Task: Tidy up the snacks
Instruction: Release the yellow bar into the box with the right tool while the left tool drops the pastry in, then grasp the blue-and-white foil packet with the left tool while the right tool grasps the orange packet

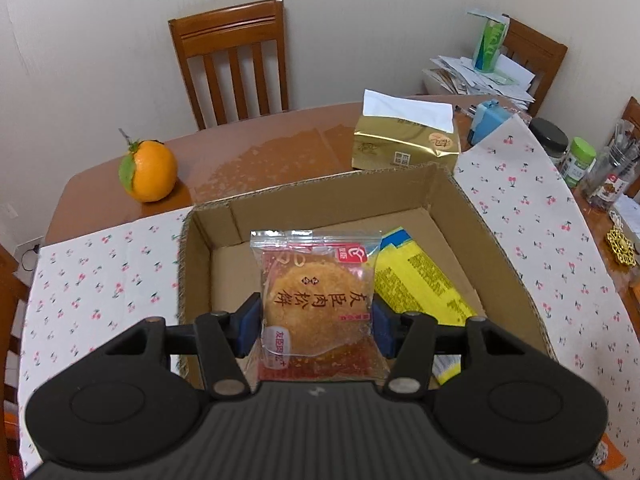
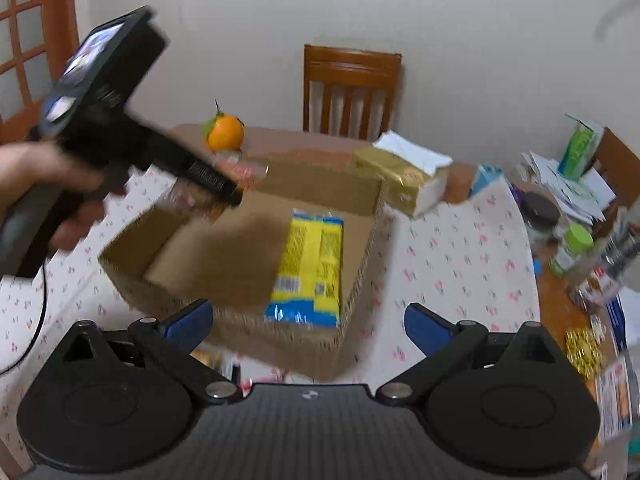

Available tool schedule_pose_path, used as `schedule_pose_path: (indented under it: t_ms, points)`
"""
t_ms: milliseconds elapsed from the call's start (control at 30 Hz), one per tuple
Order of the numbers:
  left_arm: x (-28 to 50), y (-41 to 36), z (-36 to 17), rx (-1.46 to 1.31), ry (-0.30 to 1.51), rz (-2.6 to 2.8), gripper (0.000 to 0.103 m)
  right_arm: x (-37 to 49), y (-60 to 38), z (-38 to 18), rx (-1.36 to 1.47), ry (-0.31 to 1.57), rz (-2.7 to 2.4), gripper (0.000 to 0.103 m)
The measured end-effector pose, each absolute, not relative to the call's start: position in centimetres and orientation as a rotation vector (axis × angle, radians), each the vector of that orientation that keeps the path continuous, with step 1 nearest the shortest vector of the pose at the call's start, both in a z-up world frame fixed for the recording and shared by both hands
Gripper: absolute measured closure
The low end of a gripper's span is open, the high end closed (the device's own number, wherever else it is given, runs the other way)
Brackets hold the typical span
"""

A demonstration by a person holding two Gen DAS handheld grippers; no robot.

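While the left claw [image 1: 316, 322] is clamped on the pastry packet [image 1: 316, 300], it hangs over the cardboard box [image 1: 496, 240], left of the yellow packet [image 1: 424, 284] inside. Beside the box's near edge, the right claw [image 2: 308, 324] gapes empty.

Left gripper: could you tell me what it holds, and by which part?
The left gripper holds a wrapped cake, pinched at its two side edges, low down.

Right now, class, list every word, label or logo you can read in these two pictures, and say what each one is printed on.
"友臣肉松饼": down the front of the clear cake packet held in the left claw.
Red logo at that packet's top: too small to read.
Yellow packet in the cardboard box: dense print, unreadable.
Gold tissue pack: seal and code, unreadable.
Jars: labels blurred.
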State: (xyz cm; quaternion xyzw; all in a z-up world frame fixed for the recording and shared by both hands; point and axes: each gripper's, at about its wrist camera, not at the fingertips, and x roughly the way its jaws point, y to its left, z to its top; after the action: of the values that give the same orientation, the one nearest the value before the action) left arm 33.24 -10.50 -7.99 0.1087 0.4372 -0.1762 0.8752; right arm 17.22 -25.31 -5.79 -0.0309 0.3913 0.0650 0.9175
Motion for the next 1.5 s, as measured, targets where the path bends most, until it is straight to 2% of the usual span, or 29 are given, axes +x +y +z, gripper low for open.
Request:
schedule_pose_path:
  t_ms: [67, 133, 333, 567, 967, 1333, 1500]
  points:
    - [33.4, -10.6, -7.9, 0.231, 0.893, -0.36, 0.03, 16.5, -25.4, -6.3, -0.063, 0.826, 0.128, 0.0]
    - [32.9, -10.4, -7.3, 0.24, 0.855, -0.334, 0.019, 16.0, -25.5, -7.0, -0.07, 0.85, 0.112, 0.0]
    - [29.4, -8.5, -5.0, 0.232, 0.783, -0.331, 0.01, 14.2, -25.5, -8.2, -0.075, 0.898, 0.057, 0.0]
    - [22.9, -4.2, -4.8, 0.212, 0.781, -0.276, 0.008, 11.6, -24.9, -10.3, -0.052, 0.98, -0.001, 0.0]
    - [14.2, 0.3, -8.7, 0.165, 0.897, -0.288, 0.008, 8.7, -23.2, -15.8, 0.051, 1.08, -0.21, 0.0]
    - [11.7, -0.8, -10.8, 0.143, 0.947, -0.248, 0.008, 6.1, -20.4, -15.0, -0.124, 1.047, -0.184, 0.0]
    - [11.7, -3.3, -12.6, 0.156, 0.984, -0.252, 0.008, 5.1, -22.2, -15.2, -0.06, 1.075, -0.169, 0.0]
